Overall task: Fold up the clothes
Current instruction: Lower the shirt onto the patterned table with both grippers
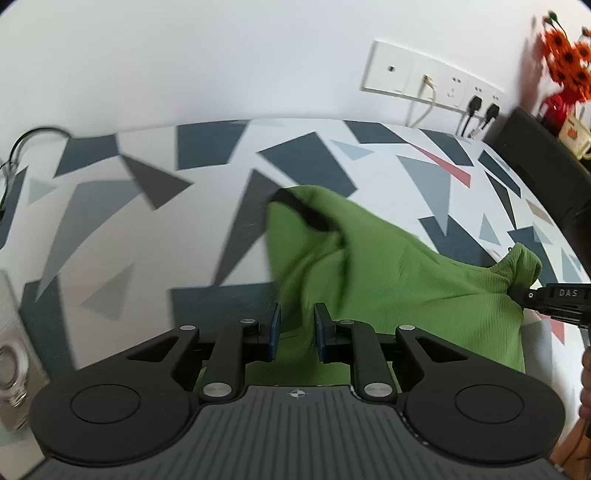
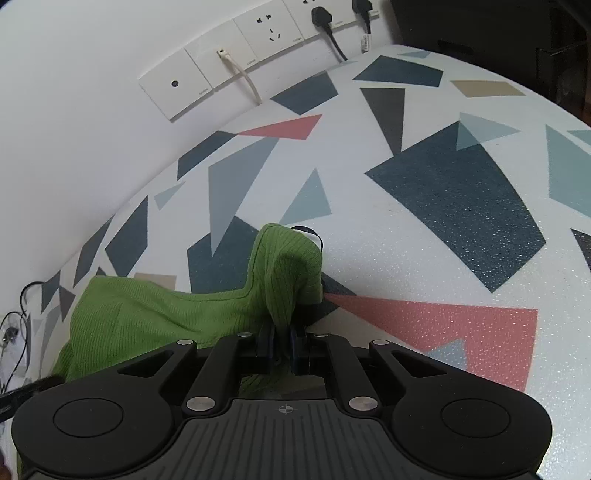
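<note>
A green ribbed garment (image 1: pixel 388 280) with a black trim hangs lifted over the patterned table (image 1: pixel 147 229). My left gripper (image 1: pixel 297 332) has its blue pads closed on a bunch of the green fabric. My right gripper (image 2: pixel 282 343) is shut on another part of the garment (image 2: pixel 288 273), near its neckline, and its tip shows at the right of the left wrist view (image 1: pixel 532 295). The cloth sags between the two grippers.
The table top (image 2: pixel 443 206) has grey, navy and red triangles. Wall sockets with plugs and cables (image 2: pixel 258 33) lie behind it. A black box (image 1: pixel 535 155), orange flowers (image 1: pixel 565 62) and a mug (image 1: pixel 574 134) stand at the right. Cables (image 1: pixel 14 162) lie at left.
</note>
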A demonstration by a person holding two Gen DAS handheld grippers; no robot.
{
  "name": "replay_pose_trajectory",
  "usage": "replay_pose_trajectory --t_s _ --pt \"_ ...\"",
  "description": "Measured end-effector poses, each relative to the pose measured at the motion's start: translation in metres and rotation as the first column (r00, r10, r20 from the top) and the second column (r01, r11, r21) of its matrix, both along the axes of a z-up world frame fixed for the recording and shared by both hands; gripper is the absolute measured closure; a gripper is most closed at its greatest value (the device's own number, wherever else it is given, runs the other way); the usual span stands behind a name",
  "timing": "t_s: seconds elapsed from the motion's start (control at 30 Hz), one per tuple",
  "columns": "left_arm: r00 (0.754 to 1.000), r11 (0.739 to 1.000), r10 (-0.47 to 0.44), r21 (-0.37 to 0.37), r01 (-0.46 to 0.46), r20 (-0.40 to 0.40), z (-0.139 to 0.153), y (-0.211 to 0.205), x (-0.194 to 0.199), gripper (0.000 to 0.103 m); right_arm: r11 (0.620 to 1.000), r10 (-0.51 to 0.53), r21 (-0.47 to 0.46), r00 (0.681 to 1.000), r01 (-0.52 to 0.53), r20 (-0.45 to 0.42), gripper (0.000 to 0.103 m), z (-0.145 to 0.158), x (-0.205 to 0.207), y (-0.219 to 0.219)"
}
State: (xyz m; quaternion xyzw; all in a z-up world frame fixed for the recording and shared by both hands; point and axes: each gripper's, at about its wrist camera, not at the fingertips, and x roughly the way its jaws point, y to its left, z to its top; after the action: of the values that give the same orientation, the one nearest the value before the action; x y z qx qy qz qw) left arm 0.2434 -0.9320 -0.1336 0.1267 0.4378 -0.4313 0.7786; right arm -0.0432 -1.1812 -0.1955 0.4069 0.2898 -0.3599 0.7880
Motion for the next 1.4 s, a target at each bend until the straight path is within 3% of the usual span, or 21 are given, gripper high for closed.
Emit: replay_pose_trajectory --t_s 0.1,0.17,0.23,0.33,0.47,0.6,0.73,0.77,0.8,0.83,0.87,0.97,1.03,1.17,1.2,1.27,1.3,1.33,1.4 --pt "0.998 0.998 0.04 -0.039 -0.042 -0.048 0.003 0.02 0.018 0.082 1.0 -0.027 -0.004 1.0 0.027 -0.004 0.096 0.0 0.003 0.001" --pt "0.997 0.997 0.057 -0.054 -0.061 -0.06 0.004 0.032 0.027 0.072 0.999 -0.054 -0.005 0.999 0.054 -0.007 0.096 0.0 0.006 0.001" --pt "0.997 0.997 0.057 -0.042 -0.059 -0.043 0.003 0.039 0.032 0.067 0.997 -0.072 -0.01 0.997 0.071 -0.015 0.096 0.0 0.012 0.0" --pt "0.998 1.0 0.02 -0.023 -0.021 -0.057 -0.002 0.043 0.035 0.063 0.996 -0.093 -0.014 0.995 0.093 -0.024 0.096 0.002 0.025 -0.01" --pt "0.995 0.999 -0.036 -0.022 0.034 -0.092 -0.009 0.043 0.028 0.04 0.986 -0.159 -0.057 0.987 0.157 -0.026 0.097 0.012 0.041 -0.028" --pt "0.98 0.993 -0.118 -0.042 0.112 -0.159 -0.013 0.04 0.015 0.036 0.965 -0.23 -0.126 0.973 0.23 0.012 0.098 0.034 0.047 -0.046" --pt "0.965 0.982 -0.187 -0.062 0.179 -0.186 -0.014 0.035 -0.001 0.026 0.953 -0.232 -0.189 0.972 0.237 0.048 0.098 0.053 0.054 -0.059" --pt "0.962 0.98 -0.2 -0.057 0.192 -0.184 -0.016 0.033 -0.005 0.026 0.953 -0.224 -0.198 0.974 0.228 0.042 0.096 0.055 0.057 -0.061" --pt "0.962 0.978 -0.208 -0.046 0.202 -0.18 -0.018 0.03 -0.008 0.026 0.955 -0.215 -0.202 0.976 0.217 0.033 0.086 0.057 0.059 -0.062" --pt "0.959 0.976 -0.218 -0.041 0.214 -0.18 -0.021 0.029 -0.011 0.028 0.961 -0.199 -0.191 0.98 0.2 0.021 0.067 0.058 0.06 -0.061" --pt "0.955 0.973 -0.231 -0.043 0.227 -0.184 -0.023 0.028 -0.013 0.05 0.969 -0.175 -0.178 0.985 0.174 0.014 0.061 0.057 0.059 -0.058" --pt "0.958 0.971 -0.236 -0.067 0.228 -0.165 -0.023 0.028 -0.018 0.082 0.984 -0.087 -0.154 0.996 0.085 -0.011 0.052 0.054 0.052 -0.036" --pt "0.969 0.977 -0.203 -0.093 0.191 -0.142 -0.017 0.032 -0.015 0.086 0.993 -0.038 -0.113 0.998 0.031 -0.054 0.039 0.049 0.045 -0.016" --pt "0.985 0.984 -0.02 -0.175 -0.01 -0.173 0.006 0.048 0.028 0.089 1.0 0.011 -0.018 0.995 -0.012 -0.096 0.039 0.032 0.029 0.02" --pt "0.985 0.983 0.021 -0.177 -0.052 -0.172 0.009 0.055 0.037 0.089 1.0 0.024 -0.015 0.995 -0.025 -0.098 0.042 0.028 0.029 0.028" --pt "0.98 0.974 0.104 -0.182 -0.135 -0.17 0.017 0.07 0.057 0.089 0.996 0.085 -0.023 0.993 -0.087 -0.088 0.068 0.024 0.038 0.041" --pt "0.975 0.967 0.145 -0.184 -0.176 -0.17 0.021 0.077 0.067 0.089 0.992 0.123 -0.025 0.988 -0.126 -0.091 0.089 0.022 0.045 0.046" --pt "0.968 0.958 0.186 -0.187 -0.217 -0.17 0.025 0.085 0.077 0.089 0.988 0.146 -0.025 0.984 -0.149 -0.097 0.096 0.02 0.054 0.048" --pt "0.962 0.956 0.228 -0.153 -0.251 -0.152 0.026 0.098 0.084 0.089 0.983 0.176 -0.027 0.98 -0.179 -0.092 0.097 0.016 0.071 0.051"
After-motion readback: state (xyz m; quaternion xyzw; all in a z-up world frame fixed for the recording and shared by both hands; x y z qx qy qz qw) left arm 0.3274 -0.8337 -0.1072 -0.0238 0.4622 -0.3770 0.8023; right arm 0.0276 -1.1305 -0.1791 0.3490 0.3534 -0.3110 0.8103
